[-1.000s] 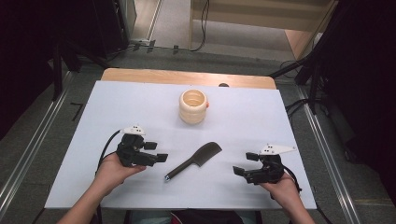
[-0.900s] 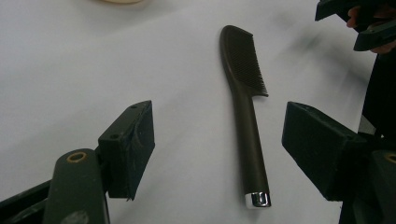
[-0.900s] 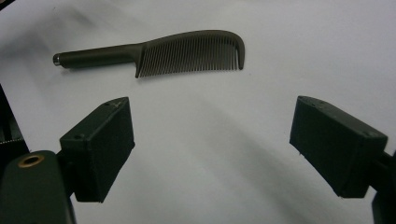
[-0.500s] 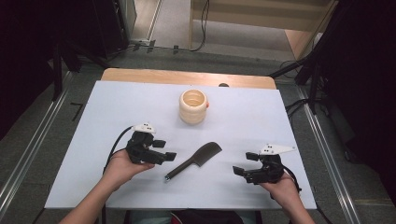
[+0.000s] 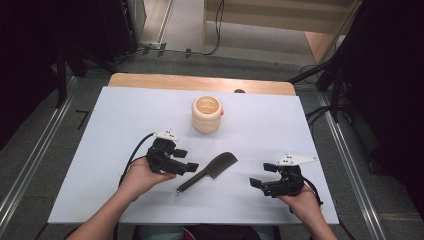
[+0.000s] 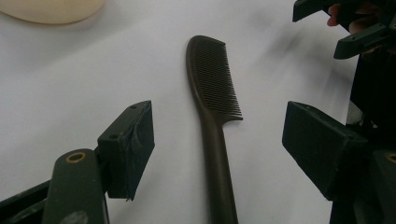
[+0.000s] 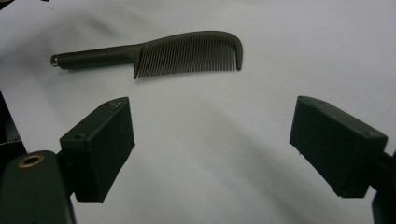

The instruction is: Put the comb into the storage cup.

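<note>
Since 1 second ago your left gripper [image 5: 186, 167] has slid in from the table's left part toward the centre, so its tips now sit just beside the comb's handle end; your right gripper [image 5: 258, 181] has stayed put near the front right.

Going left to right: your left gripper has its jaws spread wide and empty. In the left gripper view, the comb [image 6: 213, 112] runs straight up the gap between the 2 blocky black pads [image 6: 128, 147], handle toward you at 6 o'clock, toothed head away at 12. So the long axis lies along your line of reach, and closing now would pinch the handle across its narrow width. From above, the comb [image 5: 210, 170] lies flat on the white table [image 5: 100, 130], handle tip at 7 o'clock, head at 1 o'clock. It is dark, smooth hard plastic, with a slim rounded handle, a small metal-looking cap at the tip, fine close teeth and a curved spine.

Behind it at 12 o'clock stands a cream ribbed cup [image 5: 206, 114], well apart.

Your right gripper is also wide open, holding nothing. In the right gripper view, the comb [image 7: 154, 53] lies crosswise and well apart at 11 o'clock. Your left hand is clearly nearer; I judge the pick-up is its job.
</note>
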`<state>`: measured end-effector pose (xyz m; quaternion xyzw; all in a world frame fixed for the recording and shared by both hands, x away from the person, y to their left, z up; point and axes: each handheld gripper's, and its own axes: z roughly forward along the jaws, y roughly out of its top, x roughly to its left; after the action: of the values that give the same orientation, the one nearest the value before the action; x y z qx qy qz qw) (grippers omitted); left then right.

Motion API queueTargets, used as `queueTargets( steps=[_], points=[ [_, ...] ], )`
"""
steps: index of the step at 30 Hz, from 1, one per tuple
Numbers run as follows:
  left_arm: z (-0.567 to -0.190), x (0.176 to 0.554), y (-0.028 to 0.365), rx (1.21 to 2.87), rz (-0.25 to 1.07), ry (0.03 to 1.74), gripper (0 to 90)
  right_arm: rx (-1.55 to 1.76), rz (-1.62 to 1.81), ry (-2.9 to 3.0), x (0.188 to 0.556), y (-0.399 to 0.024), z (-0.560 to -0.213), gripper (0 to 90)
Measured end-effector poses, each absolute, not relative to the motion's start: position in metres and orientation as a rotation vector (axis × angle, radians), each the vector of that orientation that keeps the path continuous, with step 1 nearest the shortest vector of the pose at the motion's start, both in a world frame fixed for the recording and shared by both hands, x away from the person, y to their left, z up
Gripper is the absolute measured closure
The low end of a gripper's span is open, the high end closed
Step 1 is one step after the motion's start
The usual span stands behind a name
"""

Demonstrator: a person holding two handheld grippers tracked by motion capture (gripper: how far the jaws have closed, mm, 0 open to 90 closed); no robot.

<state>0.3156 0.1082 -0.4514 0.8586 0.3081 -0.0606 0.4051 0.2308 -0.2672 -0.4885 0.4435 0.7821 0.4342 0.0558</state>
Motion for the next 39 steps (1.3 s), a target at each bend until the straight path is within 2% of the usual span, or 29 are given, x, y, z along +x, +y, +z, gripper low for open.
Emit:
queueTargets(
  steps=[6, 39],
  points=[
    [-0.453, 0.312, 0.109, 2.182, -0.094, 0.750, 26.3, 1.342, 1.316, 2.374, 0.231, -0.267, -0.488, 11.9],
    [-0.477, 0.289, 0.107, 2.285, -0.116, 0.759, 28.0, 1.315, 1.312, 2.397, 0.236, -0.262, -0.488, 11.9]
  ],
)
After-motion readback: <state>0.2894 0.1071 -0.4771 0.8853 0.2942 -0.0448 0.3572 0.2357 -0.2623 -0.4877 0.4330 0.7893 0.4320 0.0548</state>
